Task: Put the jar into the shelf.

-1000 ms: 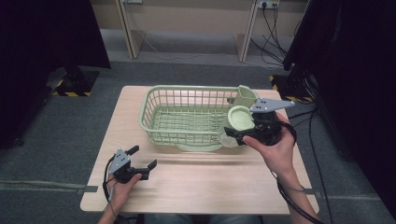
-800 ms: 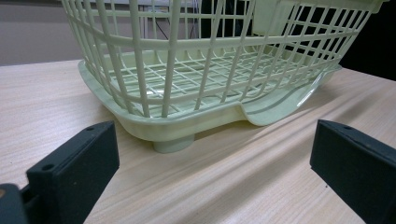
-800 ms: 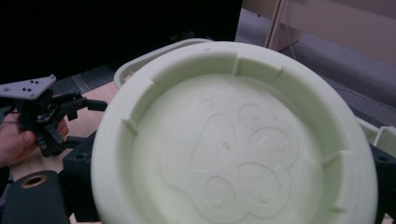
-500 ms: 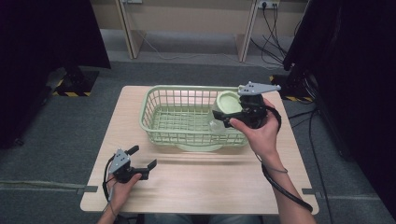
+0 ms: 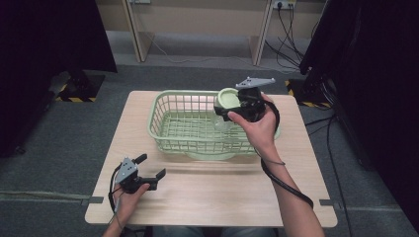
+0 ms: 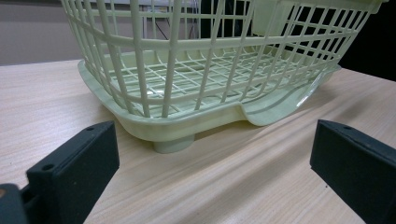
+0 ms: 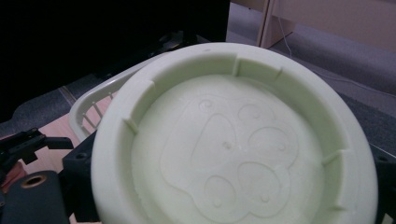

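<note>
Since a moment ago, the right gripper (image 5: pixel 232 111) has moved left with the green cup (image 5: pixel 228 98), clamped between its jaws, above the green basket (image 5: pixel 173 121) in the upper middle. Lower left, the left gripper (image 5: pixel 150 167) sits with jaws wide apart on the table (image 5: pixel 217 197).

The basket (image 5: pixel 197 126) stands on the surface (image 5: pixel 212 197), toward its far side and a little right of the middle. The right gripper (image 5: pixel 232 111) is over the basket's far right corner, with the round lid (image 5: pixel 228 98) between its jaws. The left gripper (image 5: pixel 148 168) lies at the near left of the surface, before the basket and apart from it.
</note>
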`<state>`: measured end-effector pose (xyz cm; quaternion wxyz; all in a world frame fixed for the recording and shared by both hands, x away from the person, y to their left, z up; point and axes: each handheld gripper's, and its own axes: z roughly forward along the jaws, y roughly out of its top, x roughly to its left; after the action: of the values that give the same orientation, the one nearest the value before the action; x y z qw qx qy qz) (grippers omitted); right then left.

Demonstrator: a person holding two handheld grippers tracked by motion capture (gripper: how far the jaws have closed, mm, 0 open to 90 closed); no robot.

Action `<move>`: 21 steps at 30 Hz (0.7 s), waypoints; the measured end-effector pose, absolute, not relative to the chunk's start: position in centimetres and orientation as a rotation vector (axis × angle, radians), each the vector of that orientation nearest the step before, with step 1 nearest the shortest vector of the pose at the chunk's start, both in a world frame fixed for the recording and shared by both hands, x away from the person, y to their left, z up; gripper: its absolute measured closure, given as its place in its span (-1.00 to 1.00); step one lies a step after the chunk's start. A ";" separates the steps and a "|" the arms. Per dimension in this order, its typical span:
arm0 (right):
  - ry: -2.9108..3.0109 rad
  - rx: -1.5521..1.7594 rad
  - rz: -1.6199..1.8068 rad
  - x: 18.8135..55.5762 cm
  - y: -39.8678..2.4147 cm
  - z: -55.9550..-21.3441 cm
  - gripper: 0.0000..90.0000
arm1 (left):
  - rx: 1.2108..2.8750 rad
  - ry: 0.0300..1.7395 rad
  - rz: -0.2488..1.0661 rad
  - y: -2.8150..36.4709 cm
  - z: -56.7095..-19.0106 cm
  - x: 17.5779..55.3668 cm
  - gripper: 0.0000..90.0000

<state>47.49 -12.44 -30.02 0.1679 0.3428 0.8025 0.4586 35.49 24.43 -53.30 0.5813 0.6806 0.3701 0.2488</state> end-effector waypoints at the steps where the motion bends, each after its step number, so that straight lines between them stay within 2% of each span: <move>1: 2.285 0.982 1.298 47.8 -12.3 -30.2 -0.74 | 1.590 0.864 0.582 24.4 -53.3 35.5 -0.98; 15: 2.329 1.083 1.205 51.4 -10.9 -32.7 -0.74 | 1.591 0.864 0.581 24.5 -53.3 35.5 -0.98; 21: 2.333 1.094 1.197 51.8 -10.7 -33.0 -0.74 | 1.590 0.863 0.581 24.4 -53.3 35.5 -0.98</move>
<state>51.78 -10.69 -32.96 0.1496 0.3807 0.8119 0.4166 35.51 24.44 -53.29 0.5815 0.6808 0.3696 0.2485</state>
